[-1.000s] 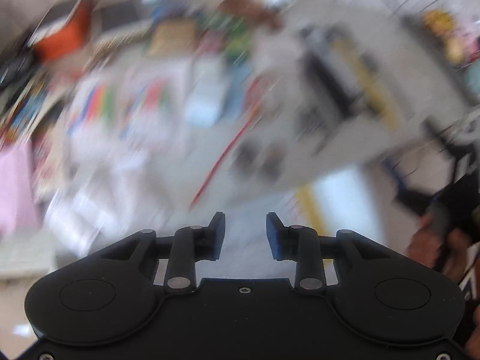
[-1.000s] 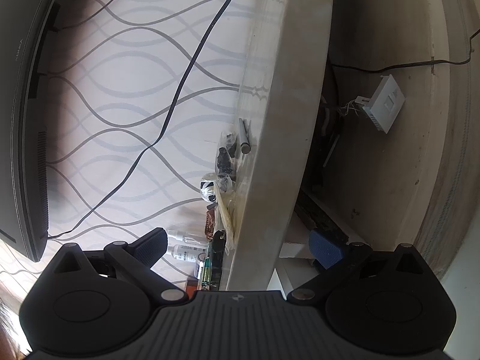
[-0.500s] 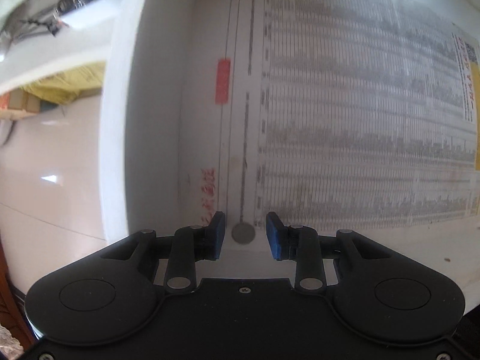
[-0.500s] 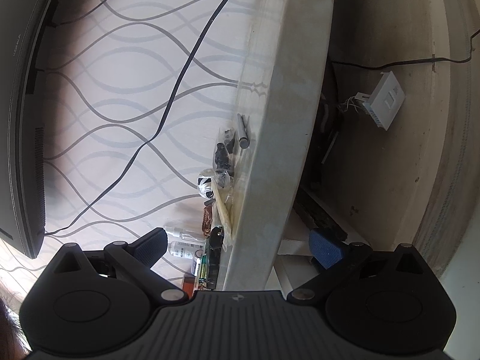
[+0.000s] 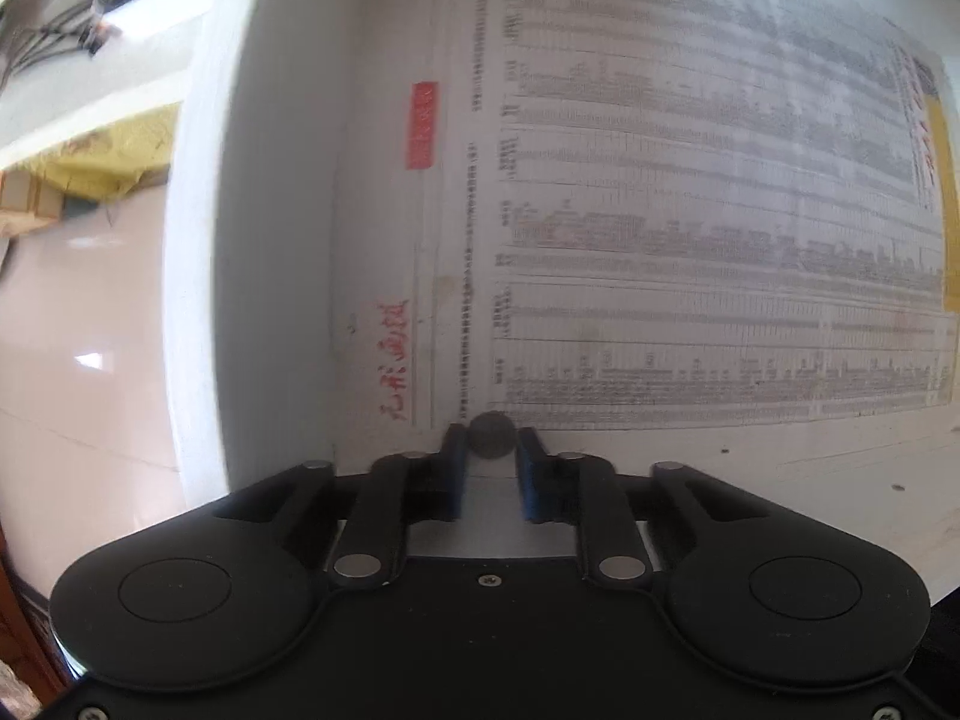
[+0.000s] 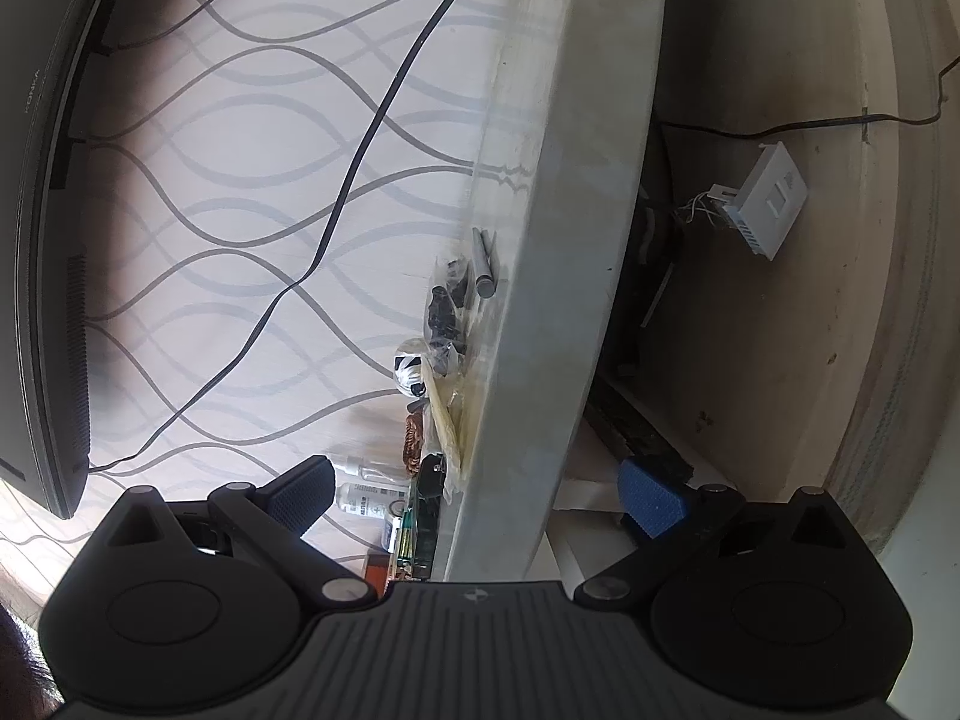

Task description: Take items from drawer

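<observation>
White drawer [image 5: 276,240] bottom fills most of the left wrist view, lined with a printed sheet of paper [image 5: 690,210] covered in gray tables, plus a red stamp [image 5: 422,125] and some red handwriting [image 5: 393,363] near its edge. Right up close, the left gripper [image 5: 491,447] has its jaws pinching a small round gray coin [image 5: 491,433], which sits at the near edge of the paper, close to the drawer's left wall. Past that wall you can see pale floor [image 5: 78,330] and something yellow [image 5: 114,156] further off, kinda blurry.

Over in the right wrist view, the right gripper [image 6: 474,495] has its jaws spread wide with nothing between them. Just beyond sits the edge of a pale counter [image 6: 564,240] with a little heap of clutter [image 6: 444,336] on it: small bottles [image 6: 366,489], a gray pen [image 6: 483,270], some black bits. Farther back there's wavy-patterned wallpaper [image 6: 240,180], a black cable [image 6: 360,138] hanging across it, a dark screen [image 6: 48,240] on the left and a loose wall socket [image 6: 771,204] on the right.
</observation>
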A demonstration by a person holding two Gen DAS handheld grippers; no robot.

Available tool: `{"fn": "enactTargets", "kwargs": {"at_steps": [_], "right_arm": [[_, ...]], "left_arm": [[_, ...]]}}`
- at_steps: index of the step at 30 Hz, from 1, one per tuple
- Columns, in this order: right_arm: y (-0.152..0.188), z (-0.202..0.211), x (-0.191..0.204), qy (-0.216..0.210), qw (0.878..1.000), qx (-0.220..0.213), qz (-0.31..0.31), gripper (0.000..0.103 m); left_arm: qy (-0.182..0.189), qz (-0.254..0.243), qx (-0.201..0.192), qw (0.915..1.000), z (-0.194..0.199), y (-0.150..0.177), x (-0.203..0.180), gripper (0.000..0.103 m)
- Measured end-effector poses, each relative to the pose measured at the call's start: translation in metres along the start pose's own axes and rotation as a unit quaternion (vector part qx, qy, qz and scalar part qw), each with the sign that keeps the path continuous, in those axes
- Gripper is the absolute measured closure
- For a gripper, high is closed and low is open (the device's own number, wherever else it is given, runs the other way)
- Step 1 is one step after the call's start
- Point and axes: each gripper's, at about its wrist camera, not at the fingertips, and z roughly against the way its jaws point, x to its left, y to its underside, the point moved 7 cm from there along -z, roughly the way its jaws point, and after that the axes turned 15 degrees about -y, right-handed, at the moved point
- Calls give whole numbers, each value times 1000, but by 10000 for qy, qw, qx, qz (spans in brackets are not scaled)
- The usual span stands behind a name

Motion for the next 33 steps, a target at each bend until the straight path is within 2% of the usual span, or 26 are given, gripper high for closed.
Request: {"fn": "enactTargets", "kwargs": {"at_steps": [2, 4, 6, 11, 13, 14, 15, 16, 19, 22, 24, 26, 28, 29, 33], "right_arm": [[0, 1, 0, -8, 10000, -6, -3, 0], [0, 2, 0, -20, 10000, -22, -3, 0], [0, 2, 0, -30, 10000, -29, -11, 0], [2, 1, -1, -32, 10000, -61, -11, 0], [2, 1, -1, -34, 10000, -72, -22, 0], [2, 1, -2, -35, 10000, -72, -27, 0], [2, 1, -2, -35, 10000, -69, -29, 0], [2, 1, -2, -34, 10000, -64, -27, 0], [2, 0, -1, -30, 10000, -58, -26, 0], [1, -1, -1, -25, 10000, -61, -29, 0], [1, -1, -1, -19, 10000, -65, -24, 0], [1, -1, -1, -12, 10000, -67, -20, 0], [1, -2, -2, -1, 10000, -69, -22, 0], [1, -2, -2, -1, 10000, -66, -24, 0], [1, -2, -2, 1, 10000, -61, -15, 0]], "left_arm": [[-30, -85, -90, 9999, 1, 1, -1, 88], [113, 7, -113, 9999, 2, 0, 2, 89], [150, 8, -193, 9997, 5, -1, 3, 102], [225, -5, -211, 9995, 9, -7, 6, 103], [273, 102, -175, 9994, 11, -9, 11, 97], [263, 103, -146, 9995, 11, -10, 13, 82], [237, 110, -127, 9996, 11, -12, 15, 59], [213, 112, -140, 9996, 12, -12, 16, 52], [256, 87, -151, 9995, 12, -14, 13, 51], [211, 106, -66, 9997, 4, -15, 14, 57], [201, 192, -41, 9996, -1, -14, 16, 68], [178, 230, -75, 9995, -3, -15, 19, 70], [156, 232, -147, 9995, -2, -15, 21, 79], [167, 210, -175, 9995, 0, -15, 20, 88], [175, 152, -235, 9995, 1, -11, 20, 89]]}}
